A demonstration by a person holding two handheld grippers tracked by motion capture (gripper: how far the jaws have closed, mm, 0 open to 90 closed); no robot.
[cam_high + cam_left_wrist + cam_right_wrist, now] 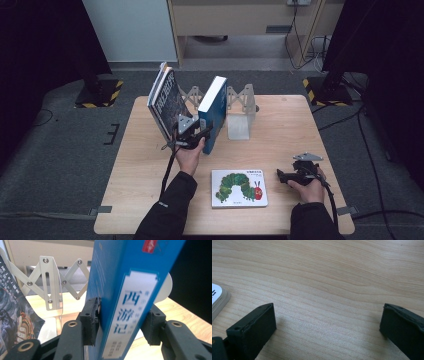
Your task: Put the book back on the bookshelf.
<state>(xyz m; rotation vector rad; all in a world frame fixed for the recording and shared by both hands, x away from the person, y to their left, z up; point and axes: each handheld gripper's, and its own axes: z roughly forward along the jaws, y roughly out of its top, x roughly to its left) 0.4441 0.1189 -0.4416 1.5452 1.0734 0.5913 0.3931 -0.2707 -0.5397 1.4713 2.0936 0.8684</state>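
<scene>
Blue book (130, 290): upright, mid-tabletop (150, 200), clamped by left claw (122, 322). Right claw (327, 325): wide open, empty, near right edge.

The blue book (130, 290) carries a white spine label with blue characters. The flat book (239, 188) shows a green caterpillar on white; the bench (280, 130) is pale wood grain.
</scene>
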